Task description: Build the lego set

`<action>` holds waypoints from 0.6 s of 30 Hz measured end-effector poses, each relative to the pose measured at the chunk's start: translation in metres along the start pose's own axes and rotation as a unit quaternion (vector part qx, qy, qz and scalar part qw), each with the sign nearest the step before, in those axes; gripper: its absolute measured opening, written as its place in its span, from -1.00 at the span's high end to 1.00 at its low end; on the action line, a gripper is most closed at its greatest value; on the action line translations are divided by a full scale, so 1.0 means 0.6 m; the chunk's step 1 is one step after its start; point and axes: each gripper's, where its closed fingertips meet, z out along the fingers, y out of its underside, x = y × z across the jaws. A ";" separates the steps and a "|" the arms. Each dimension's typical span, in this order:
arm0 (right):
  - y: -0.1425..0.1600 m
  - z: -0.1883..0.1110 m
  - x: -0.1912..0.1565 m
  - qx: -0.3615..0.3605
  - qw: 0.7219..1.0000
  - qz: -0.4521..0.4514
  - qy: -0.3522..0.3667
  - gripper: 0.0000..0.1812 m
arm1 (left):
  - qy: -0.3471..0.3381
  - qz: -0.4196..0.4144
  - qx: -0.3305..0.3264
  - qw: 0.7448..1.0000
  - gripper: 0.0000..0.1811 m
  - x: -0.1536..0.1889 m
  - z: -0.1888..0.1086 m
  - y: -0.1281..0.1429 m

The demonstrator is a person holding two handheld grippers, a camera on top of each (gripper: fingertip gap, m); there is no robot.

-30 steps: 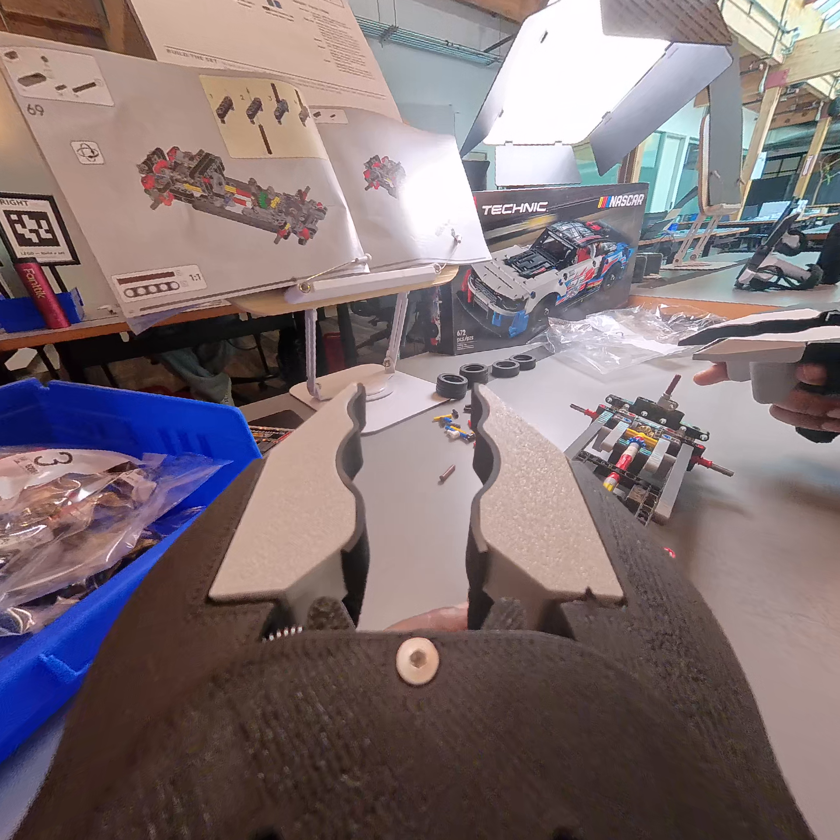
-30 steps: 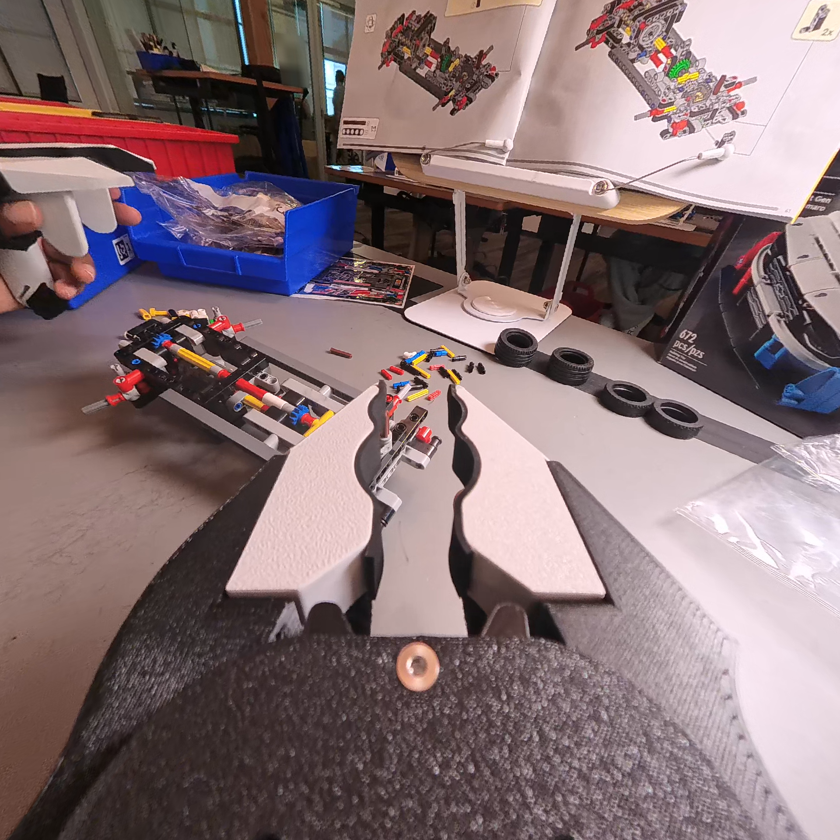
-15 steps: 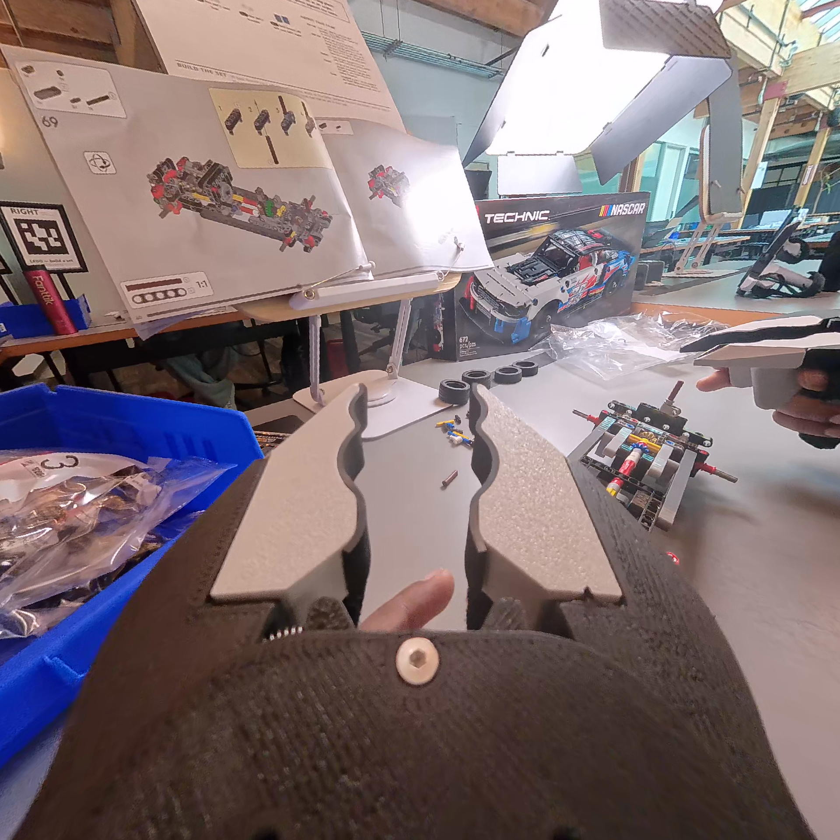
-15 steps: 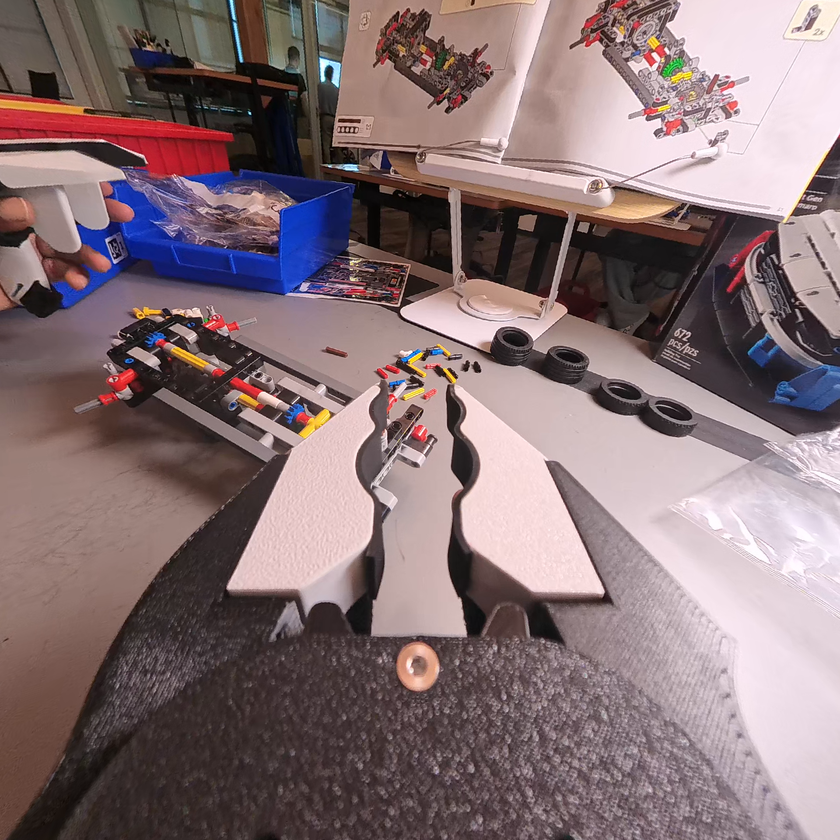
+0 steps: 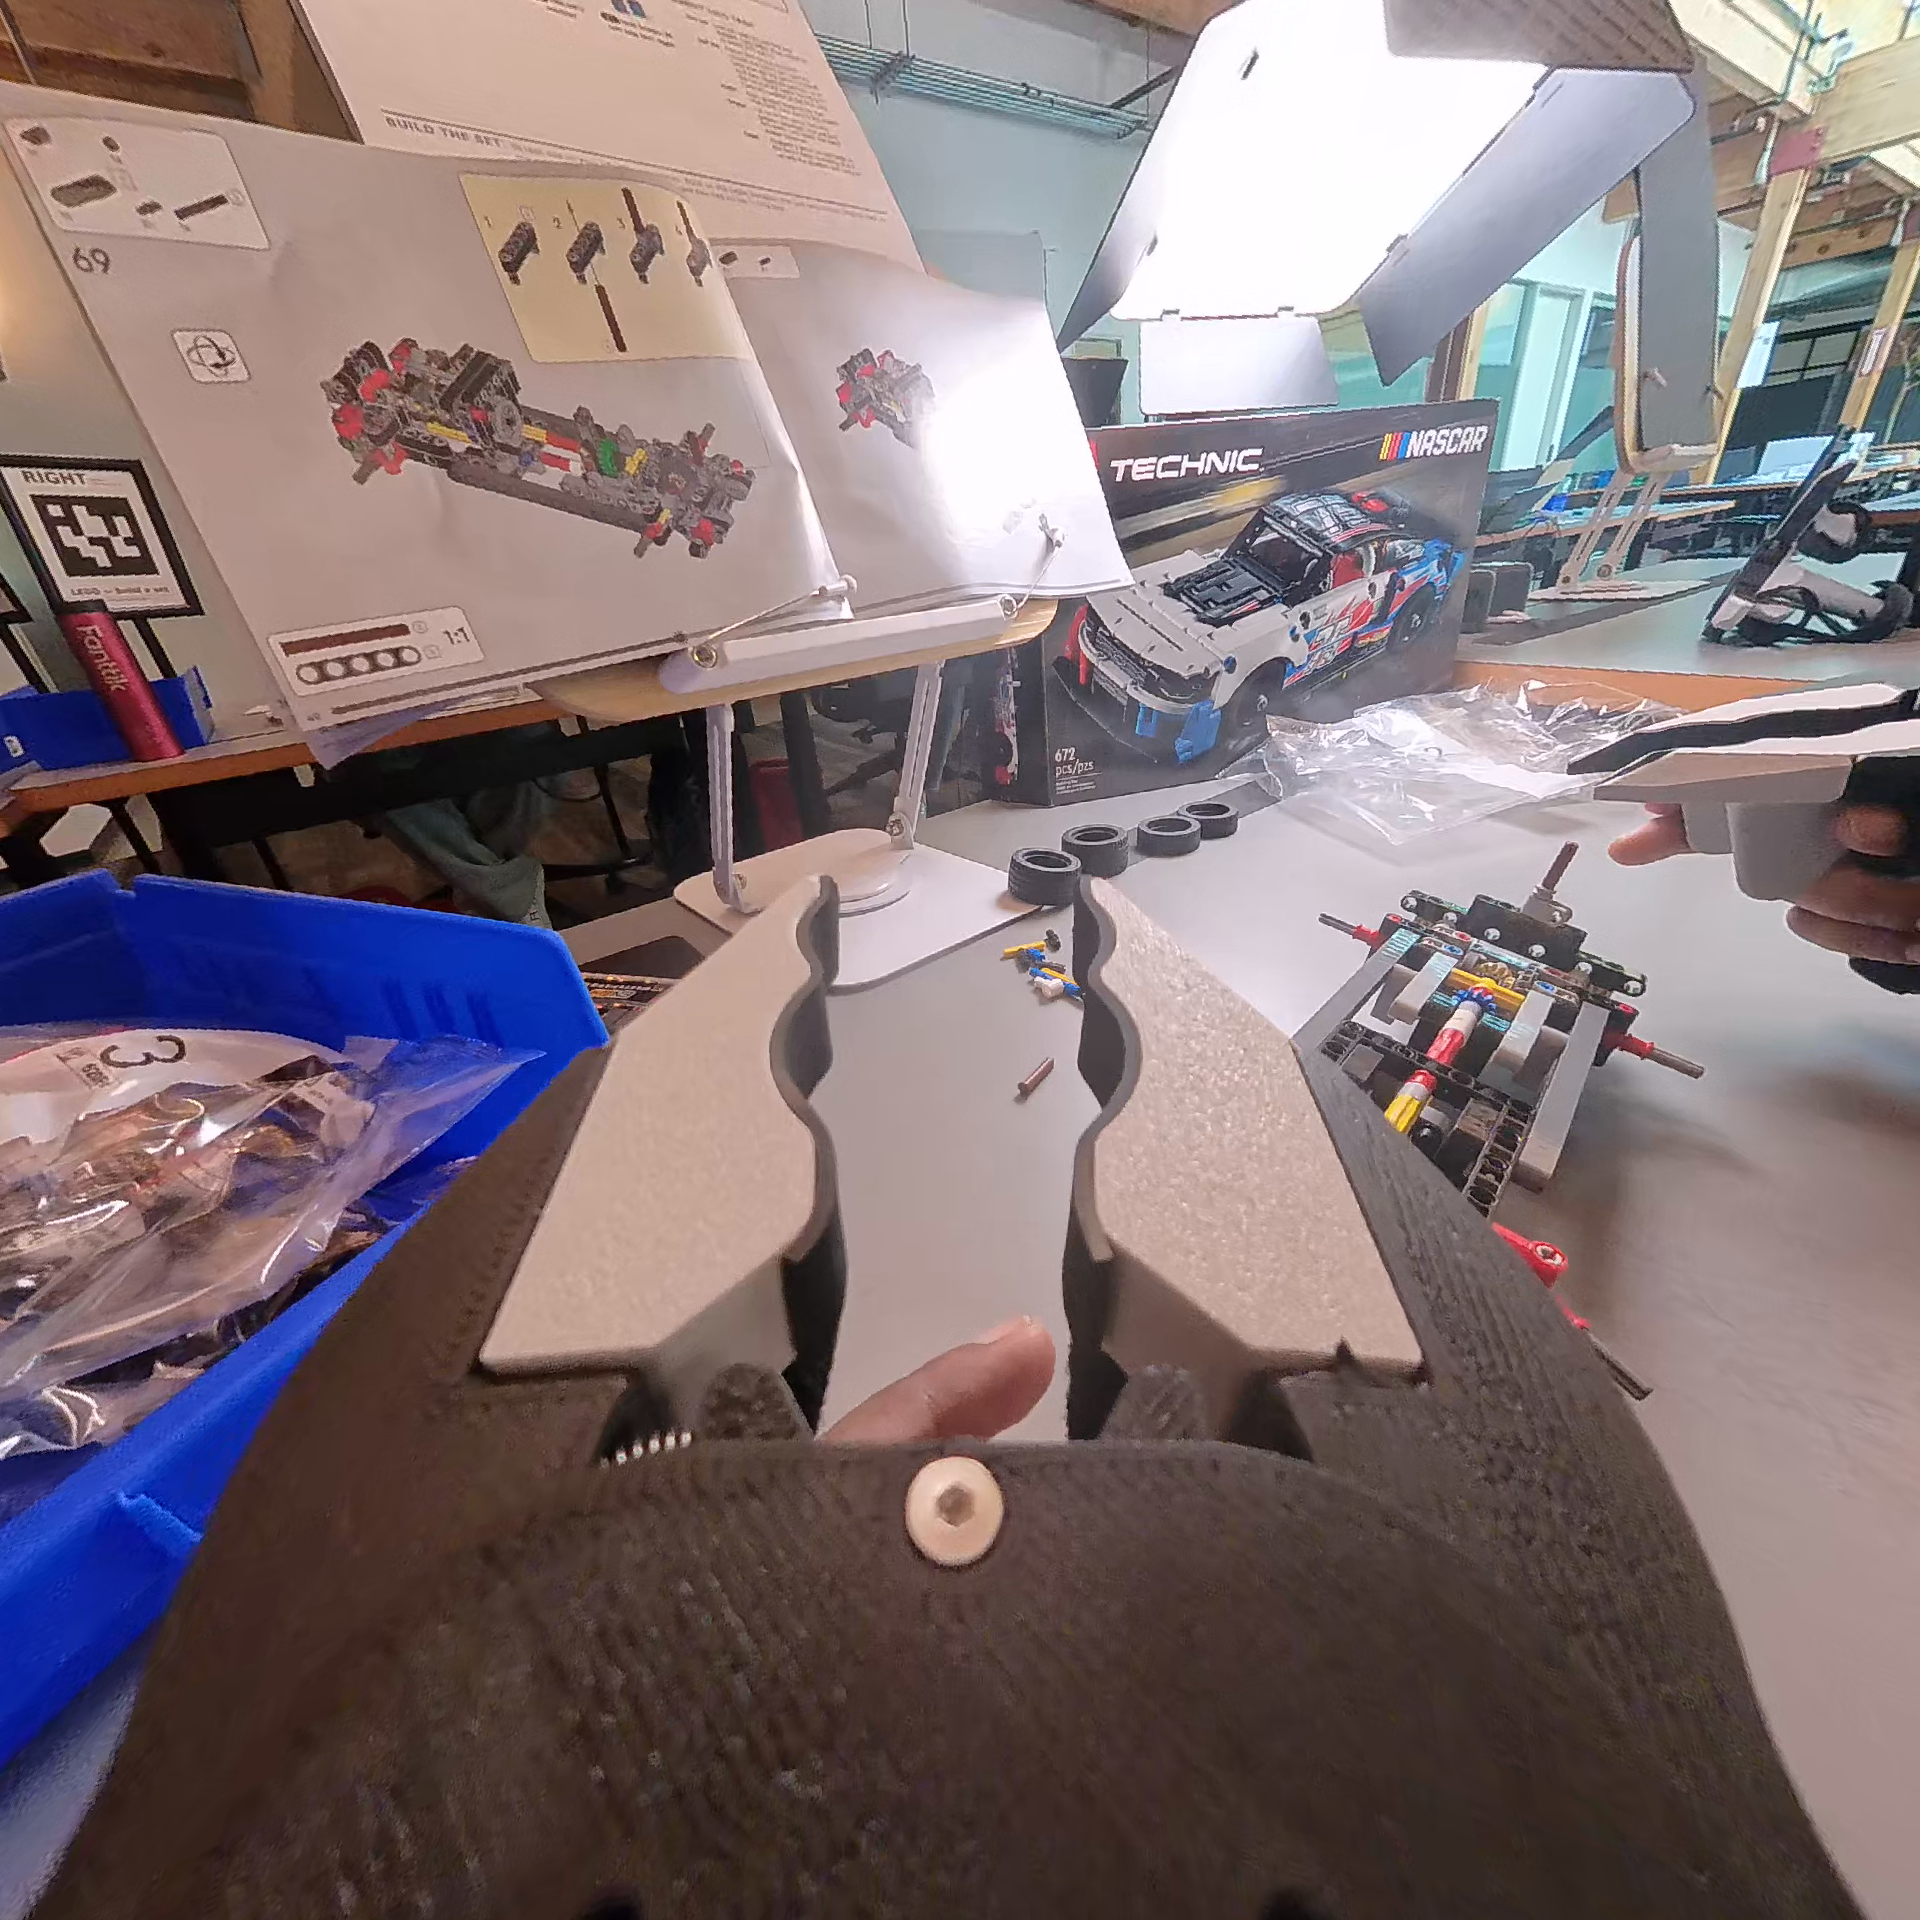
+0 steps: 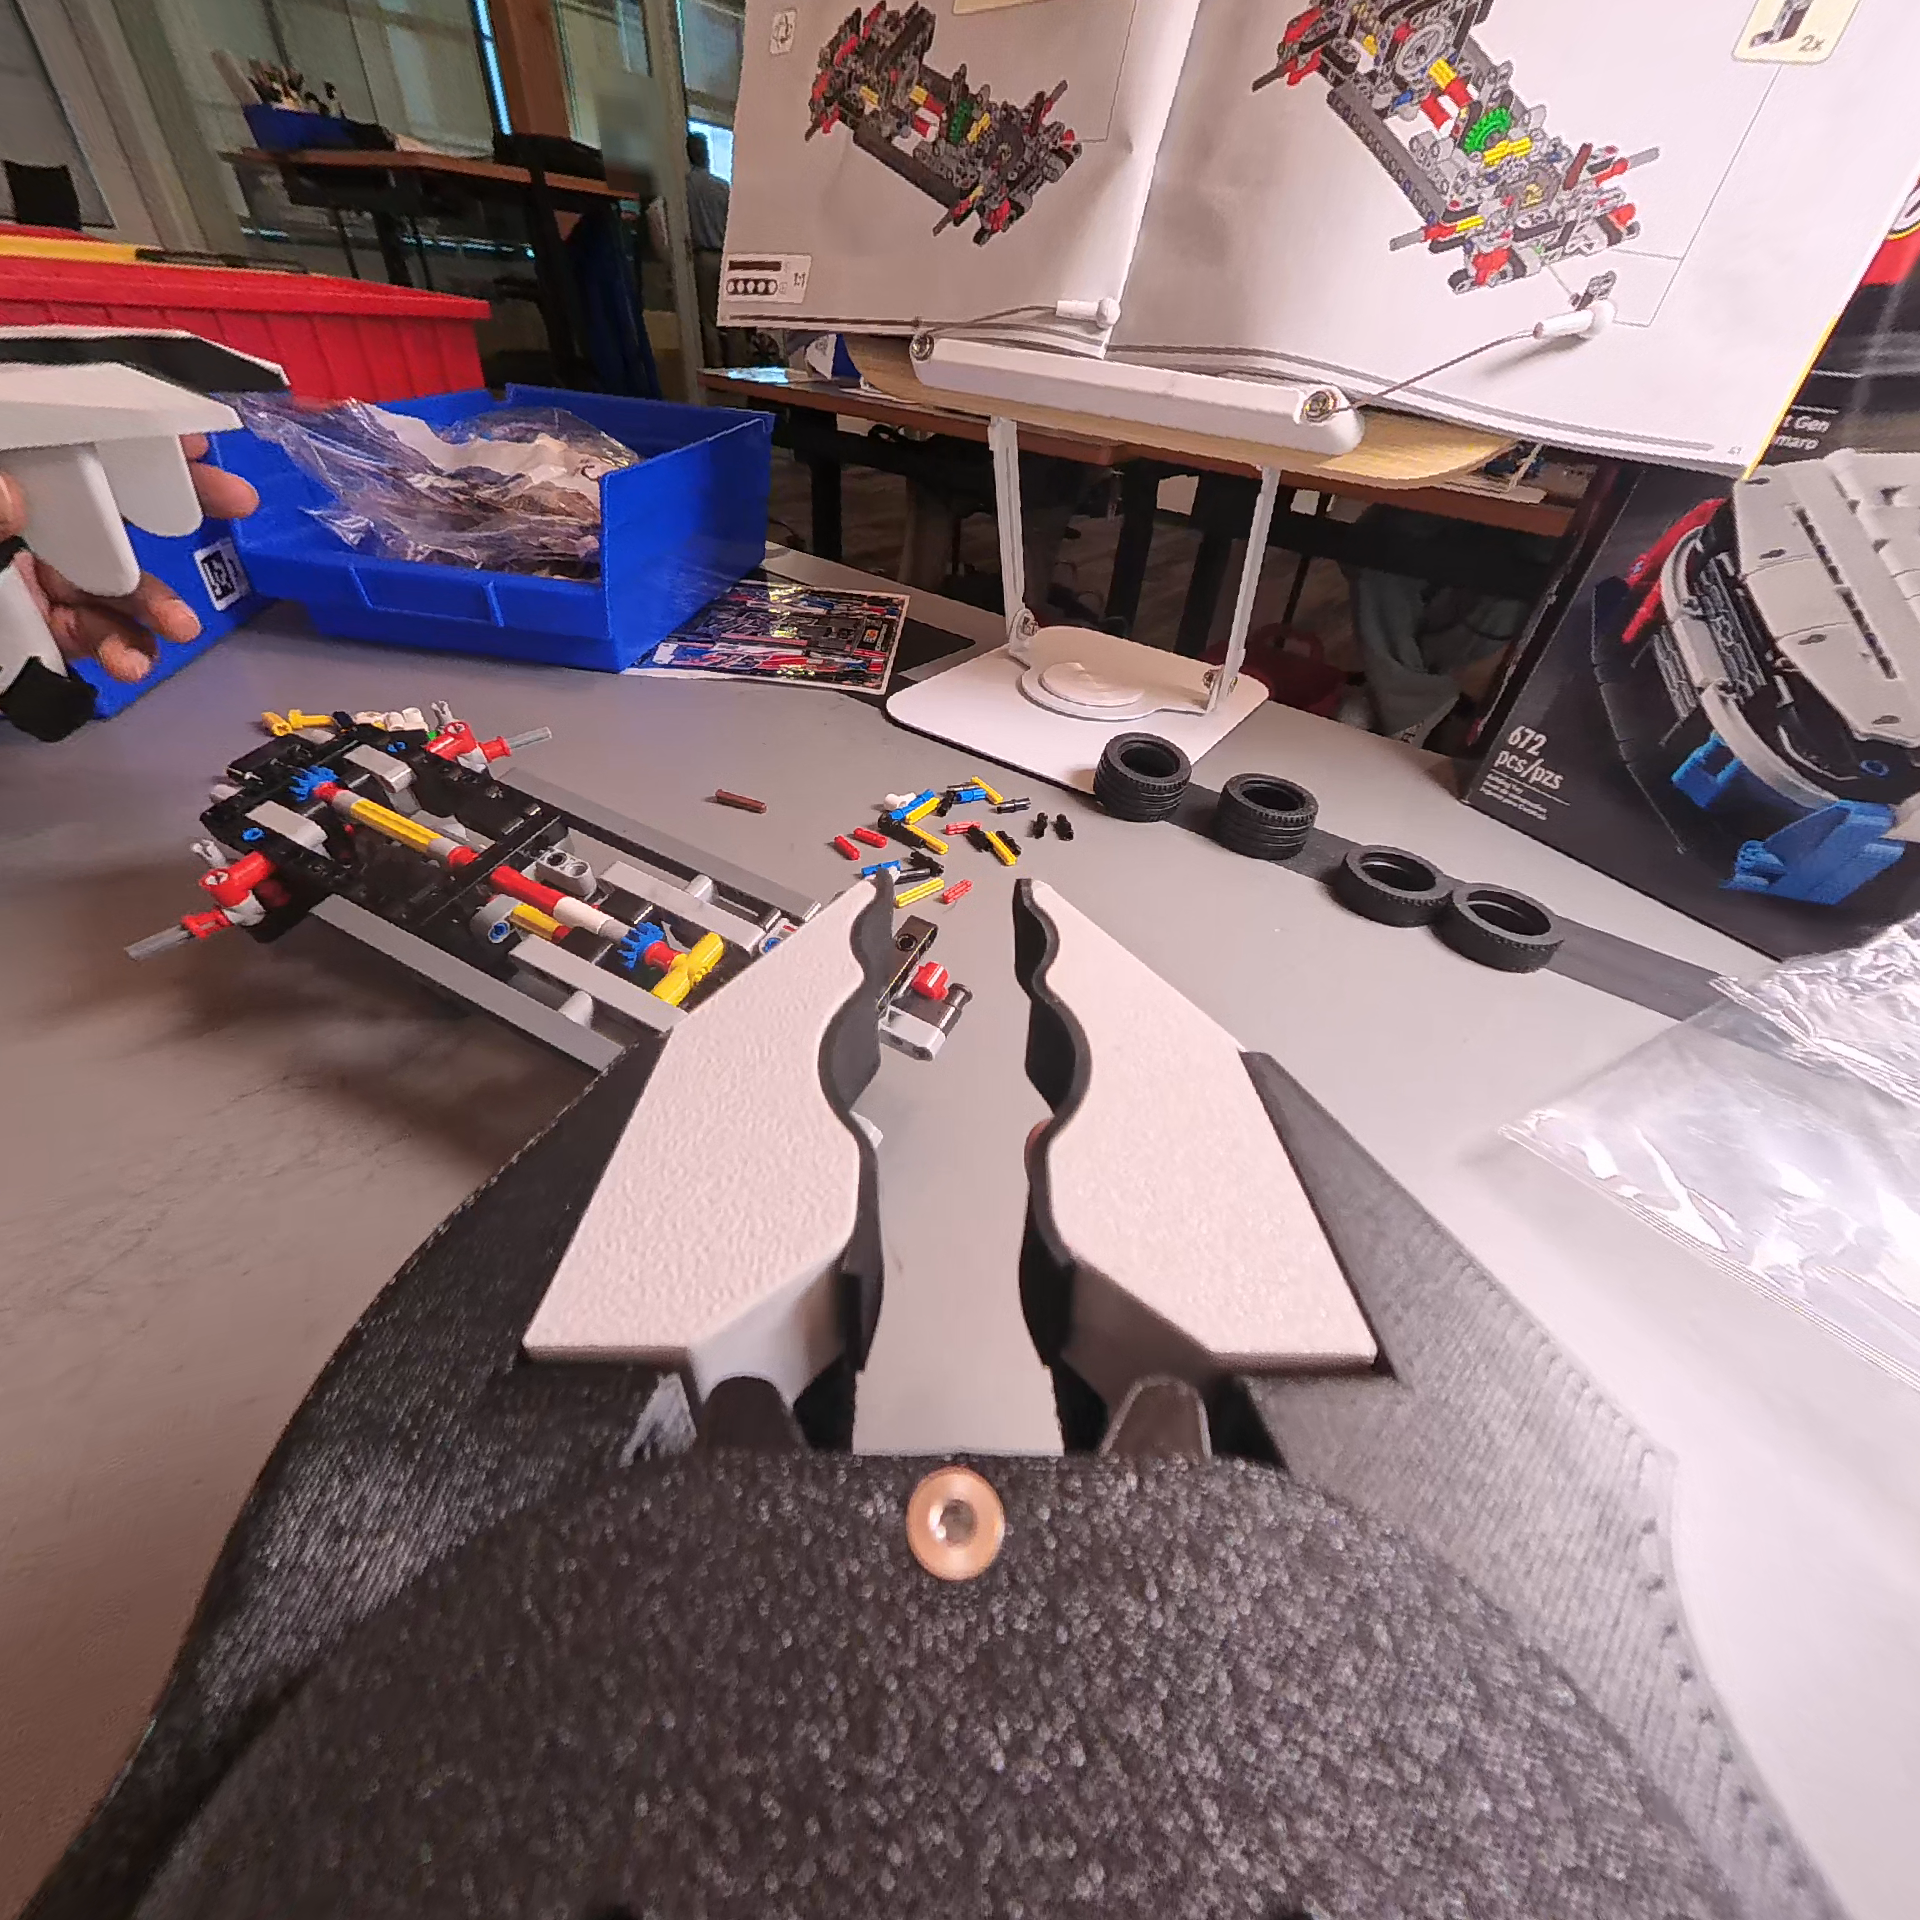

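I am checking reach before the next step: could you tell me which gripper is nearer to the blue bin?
Left. The left gripper hovers right beside the blue bin; the right gripper is across the chassis.

Both grippers are just hanging in the air above the table, neither one gripping anything. The left gripper (image 5: 951,914) has its jaws spread wide, and a fingertip (image 5: 966,1377) of the person's hand pokes up between the finger bases. The right gripper (image 6: 951,894) has its jaws parted too, with a narrower gap. In the right wrist view, the person's left hand (image 6: 99,613) is wrapped around the left gripper's handle, fingers curled.
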 end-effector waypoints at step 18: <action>-0.003 -0.002 0.011 -0.004 1.000 0.013 0.015 0.84 | 0.100 0.007 -0.197 0.975 0.92 0.032 0.052 0.104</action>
